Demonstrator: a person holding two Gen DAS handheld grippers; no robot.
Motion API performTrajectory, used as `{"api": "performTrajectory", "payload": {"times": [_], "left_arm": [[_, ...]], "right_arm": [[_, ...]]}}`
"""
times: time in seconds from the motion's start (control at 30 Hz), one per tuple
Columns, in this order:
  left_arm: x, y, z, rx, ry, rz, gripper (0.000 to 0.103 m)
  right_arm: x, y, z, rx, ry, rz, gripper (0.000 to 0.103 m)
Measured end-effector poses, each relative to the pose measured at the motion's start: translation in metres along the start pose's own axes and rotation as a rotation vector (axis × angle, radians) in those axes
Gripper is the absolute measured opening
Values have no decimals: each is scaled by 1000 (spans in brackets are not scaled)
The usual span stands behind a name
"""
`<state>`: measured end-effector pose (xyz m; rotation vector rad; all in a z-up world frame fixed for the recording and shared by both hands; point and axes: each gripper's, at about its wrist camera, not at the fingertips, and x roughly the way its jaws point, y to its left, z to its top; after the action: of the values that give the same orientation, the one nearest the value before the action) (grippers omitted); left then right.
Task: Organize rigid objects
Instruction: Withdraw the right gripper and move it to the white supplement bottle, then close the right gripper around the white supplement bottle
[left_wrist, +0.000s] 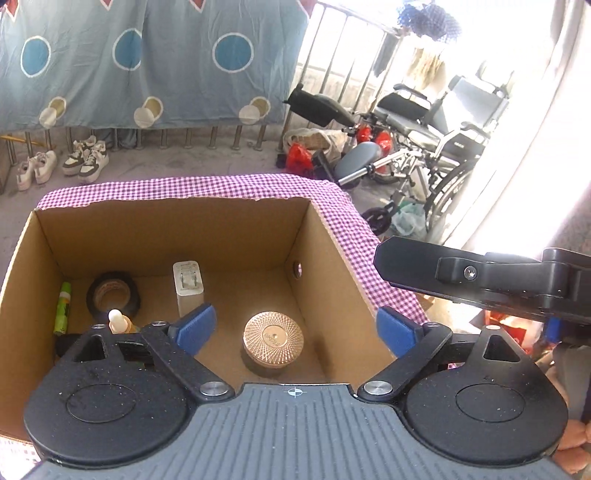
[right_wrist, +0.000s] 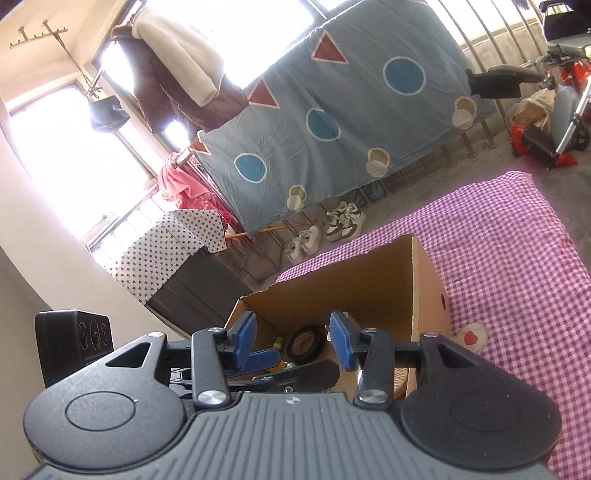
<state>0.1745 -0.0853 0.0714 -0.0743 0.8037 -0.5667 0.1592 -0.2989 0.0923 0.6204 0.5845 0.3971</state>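
Observation:
An open cardboard box stands on the purple checked cloth. Inside lie a round gold tin, a white charger plug, a roll of black tape, a green tube and a small bottle with a cream cap. My left gripper is open and empty above the box, over the gold tin. My right gripper is open and empty, tilted, beside and above the box. The tape shows between its fingers. Part of the right gripper's body shows in the left wrist view.
A wheelchair and bags stand on the floor at the far right. Shoes sit under a hanging blue sheet. A black speaker stands at the left. A heart patch marks the cloth.

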Motion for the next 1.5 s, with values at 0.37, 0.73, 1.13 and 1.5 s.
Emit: {"api": "performTrajectory", "payload": {"times": [0.37,0.73,1.13,1.5], "left_arm": [[-88,-5,-55,61,-78,-13,100],[-121,32,-99,54,-110,114,101],[-94,71,-122,59,-68,206,101],[-74,101,-124,27,-77,268,100]], "right_arm": [[-67,31,-61,56,-79,80,56],[-37,57,-101,56,36,88,65],[15,82,-119,10,167,28,80],[75,93,-126,4,274,56,79]]}}
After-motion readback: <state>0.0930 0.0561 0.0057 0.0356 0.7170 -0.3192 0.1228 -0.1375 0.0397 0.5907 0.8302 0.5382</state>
